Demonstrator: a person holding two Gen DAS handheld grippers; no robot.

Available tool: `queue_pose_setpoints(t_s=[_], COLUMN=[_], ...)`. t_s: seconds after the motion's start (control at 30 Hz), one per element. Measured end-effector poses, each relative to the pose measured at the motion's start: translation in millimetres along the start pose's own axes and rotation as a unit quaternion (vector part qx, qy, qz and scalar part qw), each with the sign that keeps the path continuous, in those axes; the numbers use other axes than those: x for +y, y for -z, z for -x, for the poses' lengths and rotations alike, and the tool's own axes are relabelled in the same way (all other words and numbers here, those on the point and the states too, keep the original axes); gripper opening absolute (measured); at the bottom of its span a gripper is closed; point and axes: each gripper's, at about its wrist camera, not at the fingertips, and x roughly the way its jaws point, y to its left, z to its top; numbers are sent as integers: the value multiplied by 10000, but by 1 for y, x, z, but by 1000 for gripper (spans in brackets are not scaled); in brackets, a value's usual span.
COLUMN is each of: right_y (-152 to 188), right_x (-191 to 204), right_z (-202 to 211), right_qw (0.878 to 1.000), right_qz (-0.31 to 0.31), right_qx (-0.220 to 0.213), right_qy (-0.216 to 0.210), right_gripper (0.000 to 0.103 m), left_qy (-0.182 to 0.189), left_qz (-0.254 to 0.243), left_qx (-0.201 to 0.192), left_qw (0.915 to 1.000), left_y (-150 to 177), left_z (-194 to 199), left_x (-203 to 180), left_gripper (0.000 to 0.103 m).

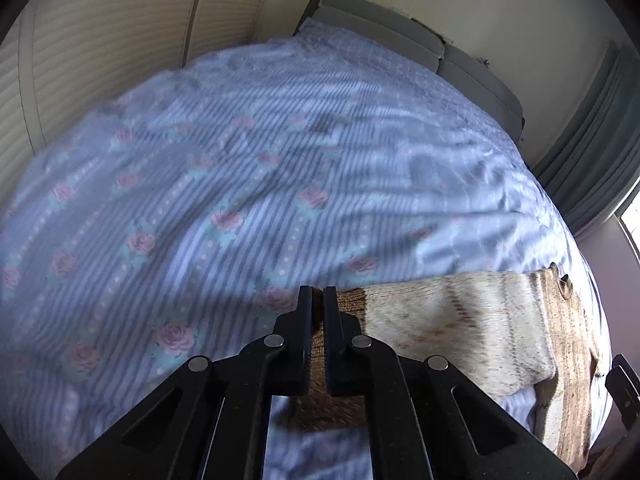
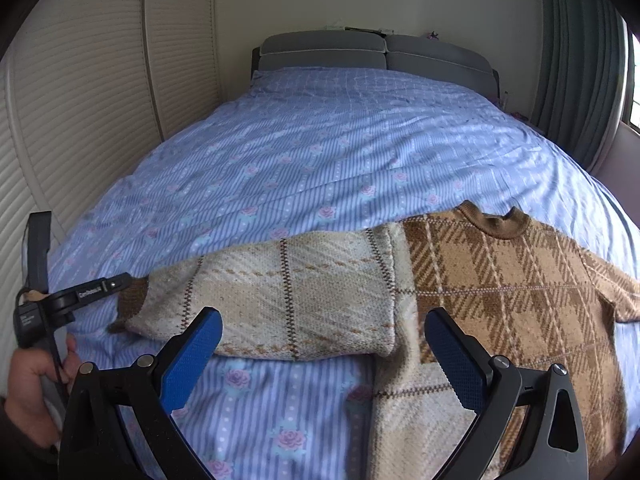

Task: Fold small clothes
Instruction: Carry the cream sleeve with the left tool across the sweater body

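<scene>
White lettering on the left gripper (image 2: pixel 120 280) at nine o'clock is too small to read, its jaws clenched on the sweater's (image 2: pixel 500 280) brown cuff (image 1: pixel 318 344) on the bed (image 2: pixel 320 152), while the right gripper (image 2: pixel 322 354) gapes released over the sleeve (image 2: pixel 288 300), lower hem cut off.

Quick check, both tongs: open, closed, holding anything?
Left tongs: closed on the brown cuff of the sweater sleeve.
Right tongs: open, empty, above the sleeve's shoulder end.
</scene>
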Motion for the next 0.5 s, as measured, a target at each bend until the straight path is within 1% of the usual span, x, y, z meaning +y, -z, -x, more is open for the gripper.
queue_pose_setpoints(t_s=[0.13, 0.23, 0.33, 0.4, 0.5], right_y=[-3, -5, -5, -5, -4], right_x=[-20, -41, -67, -87, -124], right_z=[17, 32, 50, 61, 75], right_qw=[9999, 9996, 9990, 9981, 9958], right_qz=[-116, -232, -357, -476, -723], right_qx=[-94, -145, -269, -367, -477], right_qy=[14, 28, 91, 150, 290], right_gripper=[102, 102, 102, 102, 102], left_qy=[-41, -28, 24, 122, 260], left_qz=[-324, -572, -851, -1019, -1320], left_qx=[-254, -424, -523, -521, -522], left_qw=[9991, 9975, 9950, 9934, 9895], left_y=[-6, -11, -14, -17, -19], left_z=[35, 64, 87, 98, 104], left_x=[-32, -67, -110, -144, -198], left_gripper=[6, 6, 5, 5, 5])
